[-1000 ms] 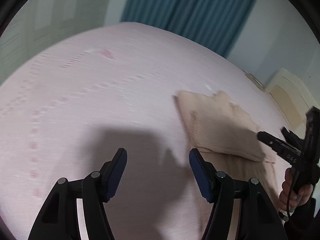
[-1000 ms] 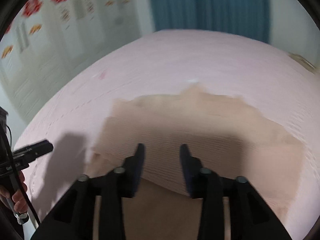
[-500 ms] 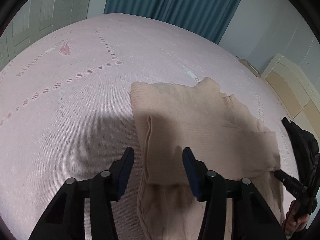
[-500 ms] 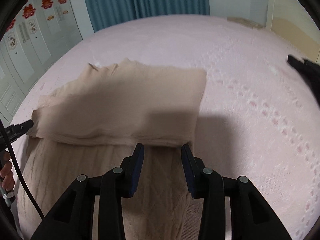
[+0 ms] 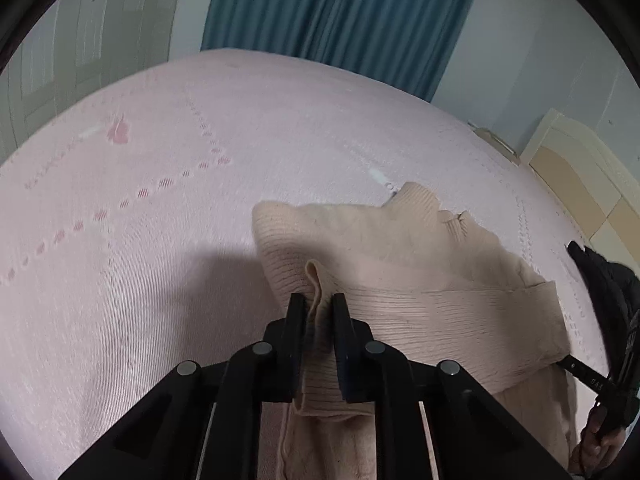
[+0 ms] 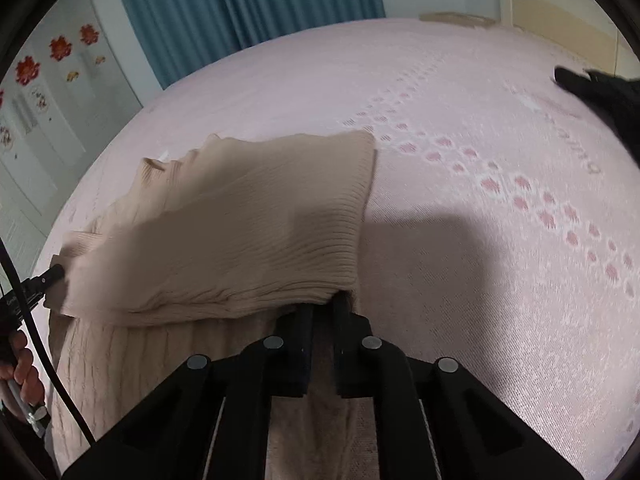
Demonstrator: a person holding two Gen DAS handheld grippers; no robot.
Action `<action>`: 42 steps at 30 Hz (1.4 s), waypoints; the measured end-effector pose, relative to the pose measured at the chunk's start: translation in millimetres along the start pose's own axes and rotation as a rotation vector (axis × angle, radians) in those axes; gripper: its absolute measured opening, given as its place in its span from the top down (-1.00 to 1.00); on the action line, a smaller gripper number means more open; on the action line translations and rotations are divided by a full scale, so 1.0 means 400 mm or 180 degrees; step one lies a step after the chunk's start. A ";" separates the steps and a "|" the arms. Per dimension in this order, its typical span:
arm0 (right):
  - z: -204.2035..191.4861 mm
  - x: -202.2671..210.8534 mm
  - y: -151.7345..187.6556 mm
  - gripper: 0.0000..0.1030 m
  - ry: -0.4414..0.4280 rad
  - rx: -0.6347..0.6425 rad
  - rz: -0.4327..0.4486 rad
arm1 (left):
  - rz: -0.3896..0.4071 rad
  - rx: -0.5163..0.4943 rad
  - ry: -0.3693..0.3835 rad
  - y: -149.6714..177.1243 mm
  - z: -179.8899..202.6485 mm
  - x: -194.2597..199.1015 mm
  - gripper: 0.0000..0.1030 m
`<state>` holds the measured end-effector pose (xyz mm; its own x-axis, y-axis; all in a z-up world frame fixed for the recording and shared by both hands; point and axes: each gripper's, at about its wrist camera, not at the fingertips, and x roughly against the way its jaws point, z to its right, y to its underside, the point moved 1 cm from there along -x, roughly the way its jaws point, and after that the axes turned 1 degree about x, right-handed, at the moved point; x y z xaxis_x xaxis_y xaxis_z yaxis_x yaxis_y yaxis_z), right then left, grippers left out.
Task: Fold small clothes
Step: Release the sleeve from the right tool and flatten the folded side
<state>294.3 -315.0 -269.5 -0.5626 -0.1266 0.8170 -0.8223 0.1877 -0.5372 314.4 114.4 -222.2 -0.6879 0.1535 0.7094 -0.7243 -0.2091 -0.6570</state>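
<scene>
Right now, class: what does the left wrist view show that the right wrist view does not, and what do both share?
Only the left wrist view: the left gripper closing on a pinched ridge of the beige sweater, and a cream headboard.
Only the right wrist view: red flower stickers on the wall, and the right gripper shut at the sweater's folded edge.
Both: the sweater, the pink bedspread, the blue curtain.

I am seeing soft, even indoor light with no glare. Broad grey shadows are falling across the pink patterned bedspread (image 5: 168, 208) and the folded beige ribbed knit garment (image 6: 240, 232). Fisheye distortion is bending both views inside black rims, and the bedspread's far parts are looking slightly smeared.
</scene>
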 end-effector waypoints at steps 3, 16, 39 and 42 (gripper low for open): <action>-0.016 0.005 0.004 0.89 0.0072 0.0113 0.0021 | -0.0101 -0.0068 -0.0084 0.002 0.010 -0.004 0.71; -0.019 0.021 0.001 0.88 0.0016 0.0147 0.0067 | -0.0066 -0.0063 0.0015 -0.016 0.006 -0.001 0.71; -0.068 0.046 -0.066 0.23 -0.0180 0.0331 0.0337 | 0.0169 -0.0086 -0.0176 -0.034 -0.002 -0.006 0.52; -0.082 -0.015 -0.066 0.24 0.0139 0.0461 0.0133 | 0.0056 -0.0180 -0.0285 -0.022 0.000 -0.033 0.52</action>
<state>322.2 -287.1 -253.2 -0.5949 -0.0785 0.7999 -0.8037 0.0490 -0.5930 329.8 114.4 -225.8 -0.6953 0.0629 0.7160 -0.7155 -0.1559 -0.6810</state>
